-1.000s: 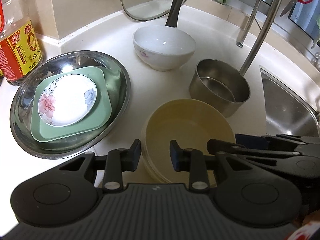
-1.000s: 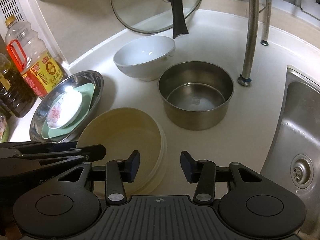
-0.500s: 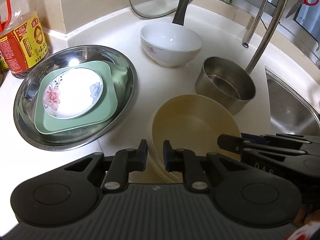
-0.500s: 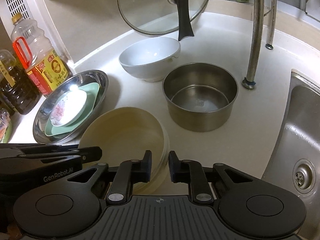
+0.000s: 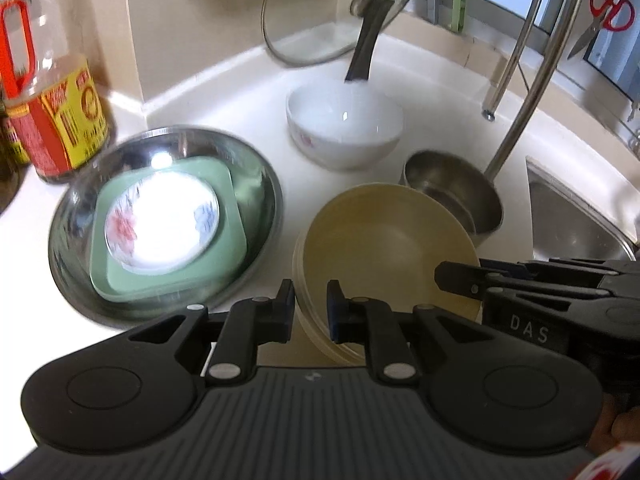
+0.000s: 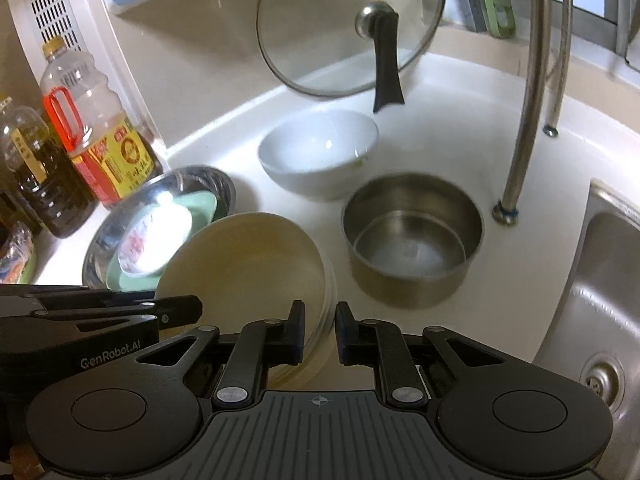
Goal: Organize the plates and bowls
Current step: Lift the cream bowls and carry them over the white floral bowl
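Both grippers hold the cream bowl point(image 5: 384, 248) by its near rim, lifted off the counter. My left gripper point(image 5: 310, 310) is shut on its left near rim. My right gripper point(image 6: 320, 332) is shut on the right near rim of the bowl point(image 6: 248, 264). A steel basin point(image 5: 264, 184) at the left holds a green square plate point(image 5: 232, 248) with a small flowered plate point(image 5: 160, 228) on top. A white bowl point(image 5: 344, 128) stands behind, and a steel pot point(image 6: 412, 240) to the right.
A glass lid point(image 6: 352, 28) leans against the back wall. Oil bottles point(image 6: 96, 128) stand at the far left. The tap pipe point(image 6: 528, 92) rises behind the pot and the sink point(image 6: 600, 300) lies at the right.
Both grippers closed onto the cream bowl's near rim and raised it, so it now overlaps the basin and pot in view.
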`<state>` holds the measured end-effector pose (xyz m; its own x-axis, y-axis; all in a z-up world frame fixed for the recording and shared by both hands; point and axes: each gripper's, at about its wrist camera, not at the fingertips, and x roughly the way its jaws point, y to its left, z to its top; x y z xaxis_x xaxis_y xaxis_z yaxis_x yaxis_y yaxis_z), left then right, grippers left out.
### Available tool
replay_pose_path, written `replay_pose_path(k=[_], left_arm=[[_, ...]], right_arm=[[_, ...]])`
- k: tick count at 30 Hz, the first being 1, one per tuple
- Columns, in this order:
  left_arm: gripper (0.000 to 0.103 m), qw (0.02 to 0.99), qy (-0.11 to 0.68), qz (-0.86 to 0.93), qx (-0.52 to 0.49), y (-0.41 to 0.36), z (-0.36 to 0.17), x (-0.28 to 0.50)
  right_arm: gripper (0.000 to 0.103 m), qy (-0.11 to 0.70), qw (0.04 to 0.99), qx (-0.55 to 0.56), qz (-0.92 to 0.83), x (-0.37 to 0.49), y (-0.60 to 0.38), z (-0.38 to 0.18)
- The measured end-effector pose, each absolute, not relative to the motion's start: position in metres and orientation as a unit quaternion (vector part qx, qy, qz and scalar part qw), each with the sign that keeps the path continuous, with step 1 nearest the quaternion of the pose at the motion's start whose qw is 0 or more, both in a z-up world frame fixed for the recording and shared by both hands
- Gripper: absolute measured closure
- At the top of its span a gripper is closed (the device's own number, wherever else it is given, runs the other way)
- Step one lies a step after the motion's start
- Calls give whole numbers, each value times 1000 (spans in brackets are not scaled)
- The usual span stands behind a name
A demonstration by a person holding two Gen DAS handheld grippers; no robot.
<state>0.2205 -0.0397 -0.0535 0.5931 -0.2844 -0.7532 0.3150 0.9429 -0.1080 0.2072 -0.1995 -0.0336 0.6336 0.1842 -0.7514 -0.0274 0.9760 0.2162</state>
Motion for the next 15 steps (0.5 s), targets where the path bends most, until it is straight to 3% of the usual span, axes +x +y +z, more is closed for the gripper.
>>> replay_pose_path(k=[15], left_arm=[[89, 920, 355, -166, 24, -67, -5, 293]], right_arm=[[87, 370, 922, 95, 58, 289, -225, 13]])
